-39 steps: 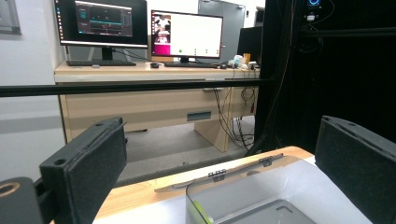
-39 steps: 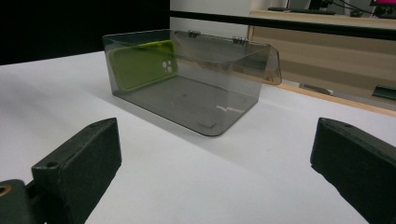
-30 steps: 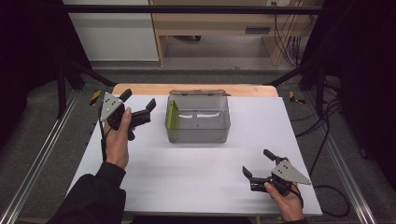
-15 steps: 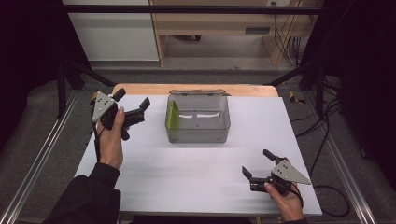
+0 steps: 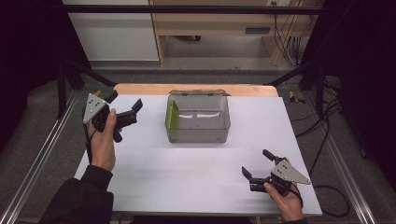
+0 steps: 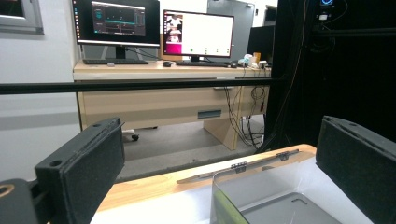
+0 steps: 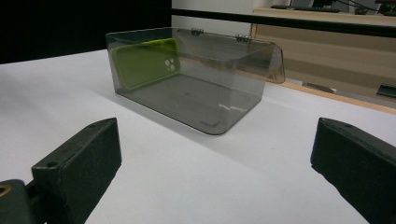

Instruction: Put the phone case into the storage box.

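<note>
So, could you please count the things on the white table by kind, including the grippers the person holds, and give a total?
Clear box with hinged lid: 1
Green phone case, leaning inside the box: 1
Grippers, left gripper and right gripper, both open and holding nothing: 2
Total: 4

The person is wearing a black sleeve [image 5: 77, 200] on the left arm; the right wrist is showing bare at the frame's edge. Both tongs are showing black bodies: the left tongs [image 5: 125, 108] and the right tongs [image 5: 256, 163] are each carrying a grey three-cornered plate on top. Their jaws are looking like blocky matte-black slabs, each with a small round hole near its base. A black cable [image 5: 329, 190] is trailing from the right tongs.
</note>
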The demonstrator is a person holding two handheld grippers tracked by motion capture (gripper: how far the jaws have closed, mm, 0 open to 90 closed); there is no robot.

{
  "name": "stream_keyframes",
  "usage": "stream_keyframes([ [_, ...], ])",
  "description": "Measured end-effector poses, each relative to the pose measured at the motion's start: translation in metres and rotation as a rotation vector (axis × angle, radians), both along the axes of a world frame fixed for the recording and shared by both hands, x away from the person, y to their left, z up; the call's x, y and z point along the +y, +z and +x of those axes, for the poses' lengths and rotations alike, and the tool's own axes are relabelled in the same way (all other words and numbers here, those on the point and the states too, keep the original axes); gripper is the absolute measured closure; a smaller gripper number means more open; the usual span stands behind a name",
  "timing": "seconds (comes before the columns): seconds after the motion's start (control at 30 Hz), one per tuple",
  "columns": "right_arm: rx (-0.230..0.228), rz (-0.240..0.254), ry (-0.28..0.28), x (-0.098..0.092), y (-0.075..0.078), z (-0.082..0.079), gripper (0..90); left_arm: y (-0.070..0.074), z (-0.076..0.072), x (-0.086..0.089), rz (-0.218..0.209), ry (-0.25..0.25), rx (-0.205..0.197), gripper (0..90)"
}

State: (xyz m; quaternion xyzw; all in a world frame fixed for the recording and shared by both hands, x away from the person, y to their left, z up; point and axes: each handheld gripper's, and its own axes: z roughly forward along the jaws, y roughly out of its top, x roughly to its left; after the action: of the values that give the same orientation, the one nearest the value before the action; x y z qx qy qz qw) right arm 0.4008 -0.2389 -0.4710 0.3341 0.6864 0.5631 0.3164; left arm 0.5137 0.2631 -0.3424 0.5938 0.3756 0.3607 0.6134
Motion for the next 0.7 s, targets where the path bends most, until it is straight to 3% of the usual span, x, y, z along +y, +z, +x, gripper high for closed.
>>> stream_keyframes([
  [0.27,0.000,0.000,0.002,0.000,0.000,0.000,2.0,-0.001,-0.004,0.008,0.009,-0.003,0.012,1.1],
  [0.5,0.002,0.000,0.003,0.000,0.000,0.000,2.0,0.001,-0.008,0.014,-0.009,-0.002,0.014,1.1],
  [0.7,0.002,-0.003,0.002,0.001,0.000,0.000,2.0,0.004,-0.014,0.021,0.008,0.001,0.005,1.1],
])
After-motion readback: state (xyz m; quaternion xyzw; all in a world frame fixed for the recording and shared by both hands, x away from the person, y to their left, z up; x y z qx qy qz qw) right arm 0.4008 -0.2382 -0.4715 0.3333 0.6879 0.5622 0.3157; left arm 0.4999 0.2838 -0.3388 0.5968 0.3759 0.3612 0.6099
